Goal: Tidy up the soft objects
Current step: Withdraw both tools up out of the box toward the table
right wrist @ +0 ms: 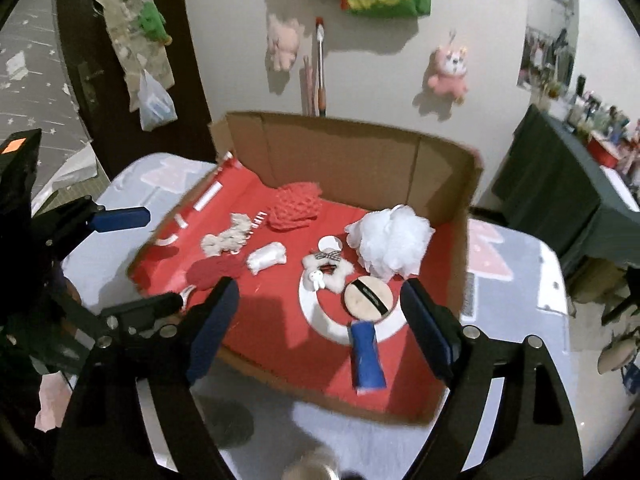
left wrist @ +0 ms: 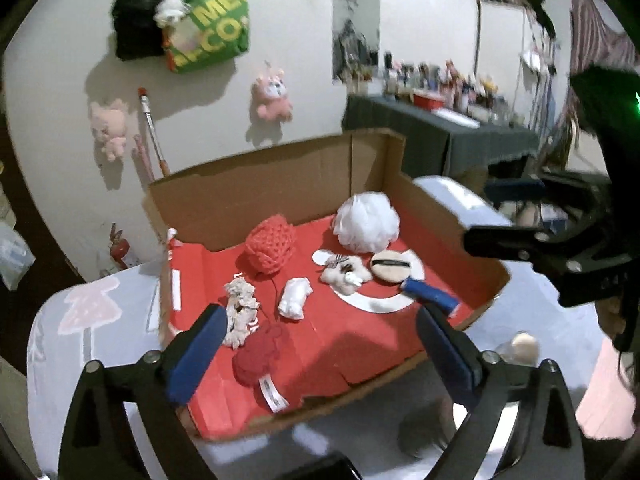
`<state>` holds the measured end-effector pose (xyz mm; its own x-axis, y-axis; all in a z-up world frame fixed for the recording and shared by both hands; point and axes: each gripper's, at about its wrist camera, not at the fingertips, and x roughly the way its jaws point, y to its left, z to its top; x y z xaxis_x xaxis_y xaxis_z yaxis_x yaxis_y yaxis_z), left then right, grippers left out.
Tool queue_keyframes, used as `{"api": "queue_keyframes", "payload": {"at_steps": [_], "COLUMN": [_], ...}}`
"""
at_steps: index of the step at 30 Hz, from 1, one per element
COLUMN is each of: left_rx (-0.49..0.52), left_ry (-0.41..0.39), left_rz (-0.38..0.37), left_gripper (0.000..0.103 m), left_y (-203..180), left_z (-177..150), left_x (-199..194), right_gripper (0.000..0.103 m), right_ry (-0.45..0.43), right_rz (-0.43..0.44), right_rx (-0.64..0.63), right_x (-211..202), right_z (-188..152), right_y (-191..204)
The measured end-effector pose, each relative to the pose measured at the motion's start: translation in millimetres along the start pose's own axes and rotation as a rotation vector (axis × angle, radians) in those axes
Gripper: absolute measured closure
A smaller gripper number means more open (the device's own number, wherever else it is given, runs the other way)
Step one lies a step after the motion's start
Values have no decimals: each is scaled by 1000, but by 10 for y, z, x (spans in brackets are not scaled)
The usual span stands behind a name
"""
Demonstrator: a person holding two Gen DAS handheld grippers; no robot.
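A cardboard box (left wrist: 260, 176) (right wrist: 340, 148) with a red floor holds a red crochet piece (left wrist: 270, 250) (right wrist: 296, 206), a white mesh pouf (left wrist: 366, 222) (right wrist: 390, 242), a powder puff (left wrist: 392, 266) (right wrist: 368, 300), a fluffy beige plush (left wrist: 344, 274) (right wrist: 326, 272), a small white plush (left wrist: 294, 298) (right wrist: 266, 258), a beige scrunchie (left wrist: 240, 312) (right wrist: 226, 238), a red soft piece with a tag (left wrist: 256, 356) (right wrist: 214, 272) and a blue tube (left wrist: 430, 296) (right wrist: 366, 356). My left gripper (left wrist: 320, 344) hangs open above the box's near left side. My right gripper (right wrist: 322, 320) hangs open above the near right side. Neither holds anything.
The box sits on a table with a pale cloth (left wrist: 80, 312) (right wrist: 512, 264) printed with pink trees. A small round fluffy object (left wrist: 524, 346) lies on the cloth in front of the box. Plush toys and a green bag (left wrist: 212, 28) hang on the wall behind. A dark-draped side table (left wrist: 440, 132) with bottles stands at the right.
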<state>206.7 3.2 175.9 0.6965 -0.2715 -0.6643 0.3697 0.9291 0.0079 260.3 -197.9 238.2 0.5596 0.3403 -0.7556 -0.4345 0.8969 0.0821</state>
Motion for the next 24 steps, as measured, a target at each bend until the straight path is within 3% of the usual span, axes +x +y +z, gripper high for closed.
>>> {"api": "queue_keyframes", "payload": {"at_steps": [7,15,18,24], "left_rx": [-80,-118,-129,-140], "left_ry": [-126,-232,-244,-183], "left_rz": [8,19,35,20], "left_gripper": [0,0,0,0], "left_y": [-120,-416,-520,-695], "left_z": [-336,-877,-1093,-1460], "left_x": [-521,-865,-902,-747], "right_gripper": [14,13,12,11], "right_ry": [-151,-253,-280,-290], "right_rz": [-68,-136,-165,-200], "right_rx": [-8,13,17,54], "right_x": [-727,-1099,-1152,-1057], "right_z": [-473,-1138,-1399,-1857], "right_y": [140,228,286,320]}}
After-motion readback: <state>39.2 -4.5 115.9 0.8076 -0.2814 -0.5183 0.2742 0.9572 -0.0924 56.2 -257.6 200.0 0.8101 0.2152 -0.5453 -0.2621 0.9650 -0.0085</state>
